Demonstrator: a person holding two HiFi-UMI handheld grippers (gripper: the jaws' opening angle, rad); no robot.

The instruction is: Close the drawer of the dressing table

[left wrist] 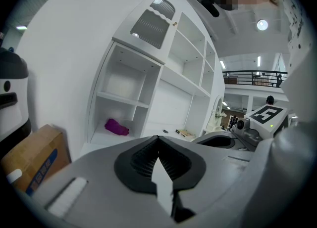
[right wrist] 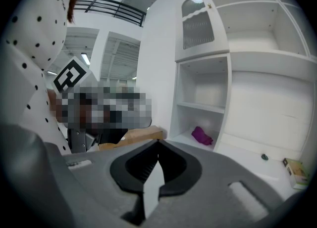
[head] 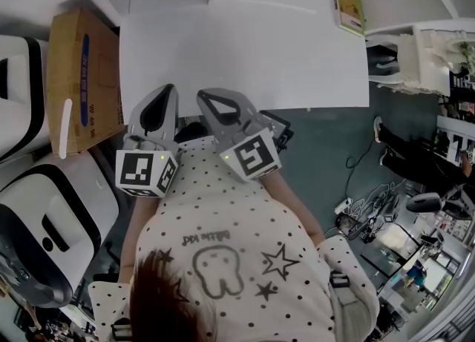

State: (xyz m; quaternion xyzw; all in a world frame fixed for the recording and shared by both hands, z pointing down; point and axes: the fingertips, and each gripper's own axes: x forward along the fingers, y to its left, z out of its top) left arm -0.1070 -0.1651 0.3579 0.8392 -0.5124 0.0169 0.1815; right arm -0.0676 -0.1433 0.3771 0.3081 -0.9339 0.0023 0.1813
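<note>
Left gripper (head: 165,92) and right gripper (head: 208,97) hover side by side at the near edge of the white surface (head: 245,51), fingers together, empty; the drawer cannot be made out

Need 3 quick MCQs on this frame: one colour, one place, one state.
1. What colour is the flat top of the dressing table?
A. white
B. black
C. red

2. Where does the small purple soft object lie?
A. on that table top
B. on the bottom of an open compartment of the white shelf unit
C. hanging on a wall hook

3. How do the jaws of the left hand-held gripper stand?
A. wide apart
B. shut on the purple soft object
C. shut with nothing between them

Answers:
1 A: the head view shows a plain white surface.
2 B: both gripper views show it inside the lowest open compartment.
3 C: the left gripper view shows the pads meeting, with nothing held.
</note>
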